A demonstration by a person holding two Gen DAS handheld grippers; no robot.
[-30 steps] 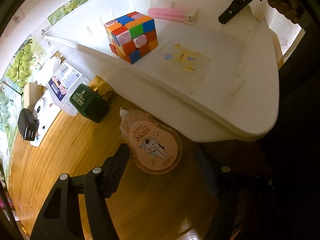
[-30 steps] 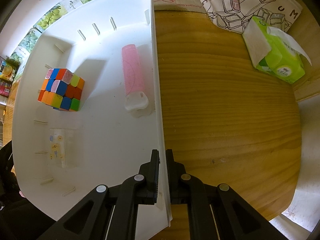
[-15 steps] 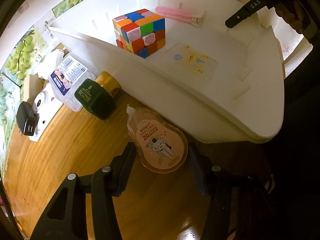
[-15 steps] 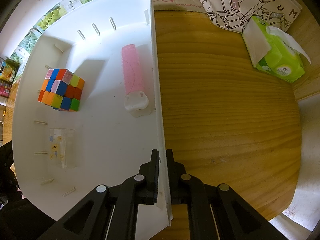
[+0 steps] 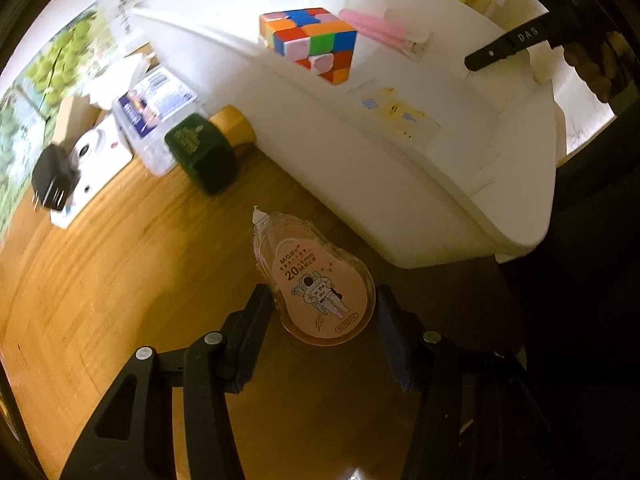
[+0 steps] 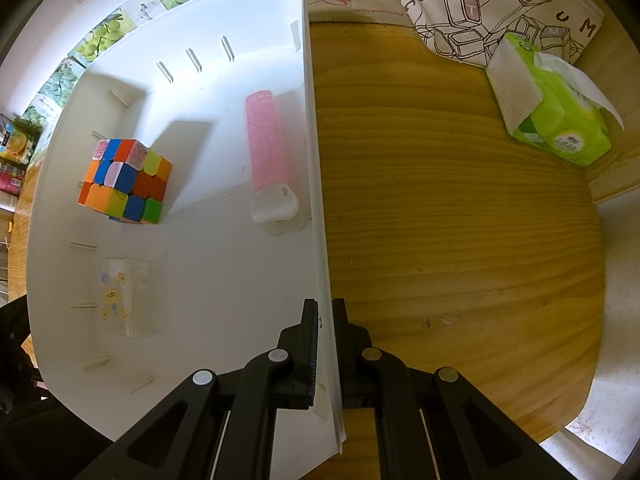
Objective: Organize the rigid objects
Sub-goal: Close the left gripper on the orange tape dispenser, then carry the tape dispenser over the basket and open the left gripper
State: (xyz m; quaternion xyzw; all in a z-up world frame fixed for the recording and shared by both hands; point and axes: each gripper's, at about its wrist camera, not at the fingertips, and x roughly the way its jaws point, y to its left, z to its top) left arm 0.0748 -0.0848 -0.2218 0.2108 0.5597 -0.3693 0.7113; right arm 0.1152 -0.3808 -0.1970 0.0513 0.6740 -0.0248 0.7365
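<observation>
Our left tongs stand wide, 1 finger on each side of the tape dispenser, which lies flat on the desk; we cannot tell whether the fingers touch it. Its label reads "M&G", "20M x 5mm" and "in the sky" on an astronaut drawing, with smaller print too fine to read. Its tip points toward the green bottle, which lies near the bin wall.

Our right tongs are pinched narrow on the bin's right wall, 1 finger inside and 1 outside. In the left view the same tongs show "DAS" in white letters at the bin's far rim.

Inside the bin sit a cube, a pink case against the right wall, and a clear card with small yellow and blue stickers. Each lies apart from the others.

On the desk to the right lies a green tissue pack, and behind it a bag printed with letters "T", "U", "M".
</observation>
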